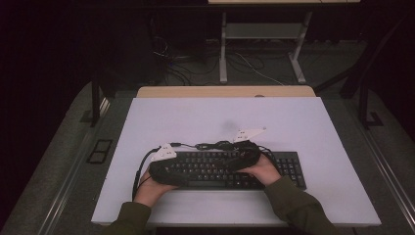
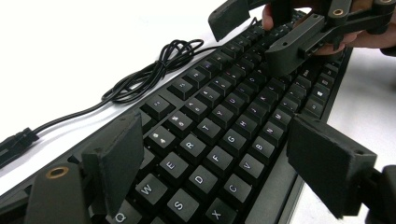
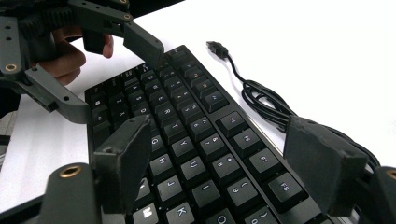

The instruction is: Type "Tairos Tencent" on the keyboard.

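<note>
Black keyboard (image 1: 274,171) beneath both low, level, open-jawed grippers: left gripper (image 2: 215,154), right gripper (image 3: 219,154)

This looks like a lab or a recording room, not a home. A plain white rectangular counter (image 1: 205,117) stands on a grey carpeted floor (image 1: 58,161) in a dark room. Behind it loose dark and white cables (image 1: 195,63) lie on the floor beside the white metal legs of a second desk (image 1: 223,49). A black wired computer keyboard (image 1: 274,171) lies on the counter.
</note>
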Demonstrator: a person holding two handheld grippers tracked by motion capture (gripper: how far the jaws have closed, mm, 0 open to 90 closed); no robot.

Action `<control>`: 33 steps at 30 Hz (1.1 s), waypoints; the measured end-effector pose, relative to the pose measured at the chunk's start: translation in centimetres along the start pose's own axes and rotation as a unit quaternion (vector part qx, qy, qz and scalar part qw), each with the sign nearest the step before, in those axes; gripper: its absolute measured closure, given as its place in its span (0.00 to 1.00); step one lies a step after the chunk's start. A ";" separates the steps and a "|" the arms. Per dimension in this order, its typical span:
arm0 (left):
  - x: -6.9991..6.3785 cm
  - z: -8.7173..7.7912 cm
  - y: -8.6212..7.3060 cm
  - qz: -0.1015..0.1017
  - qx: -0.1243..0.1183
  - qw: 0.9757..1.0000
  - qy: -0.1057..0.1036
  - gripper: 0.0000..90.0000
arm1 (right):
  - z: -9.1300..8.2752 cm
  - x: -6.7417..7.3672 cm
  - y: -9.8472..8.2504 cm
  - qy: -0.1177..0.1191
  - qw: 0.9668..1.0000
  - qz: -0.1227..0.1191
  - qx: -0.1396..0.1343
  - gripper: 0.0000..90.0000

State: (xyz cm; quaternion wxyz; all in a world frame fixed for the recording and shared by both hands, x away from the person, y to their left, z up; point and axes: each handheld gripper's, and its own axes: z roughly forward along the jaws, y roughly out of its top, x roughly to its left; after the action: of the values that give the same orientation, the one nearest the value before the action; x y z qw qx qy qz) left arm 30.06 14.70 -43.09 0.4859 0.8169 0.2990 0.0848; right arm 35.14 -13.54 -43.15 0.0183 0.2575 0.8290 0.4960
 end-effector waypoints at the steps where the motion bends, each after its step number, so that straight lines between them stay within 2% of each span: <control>1: 0.0 0.1 0.0 0.002 0.001 1.000 0.000 0.21 | 0.0 0.0 0.0 0.000 1.000 0.000 0.000 0.26; 11: -0.3 0.6 0.4 0.003 0.002 1.000 0.000 0.25 | 0.0 -0.1 -0.1 -0.001 1.000 -0.002 0.000 0.26; 17: -0.3 0.8 0.6 0.000 0.000 1.000 0.000 0.32 | 0.0 0.0 -0.1 0.001 1.000 -0.001 -0.001 0.26; 24: -0.2 1.0 0.9 -0.002 0.003 1.000 0.008 0.51 | 0.0 0.0 0.0 0.001 1.000 -0.002 -0.002 0.26; 33: 0.0 1.5 0.9 -0.009 0.026 0.999 0.018 0.81 | 0.0 0.0 0.0 0.000 1.000 -0.002 -0.003 0.26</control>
State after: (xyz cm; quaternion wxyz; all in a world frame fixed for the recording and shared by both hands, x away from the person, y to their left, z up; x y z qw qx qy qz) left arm 31.07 13.23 -43.07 0.4600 0.8246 0.3174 0.0872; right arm 35.17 -13.59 -43.14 0.0197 0.2556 0.8280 0.4987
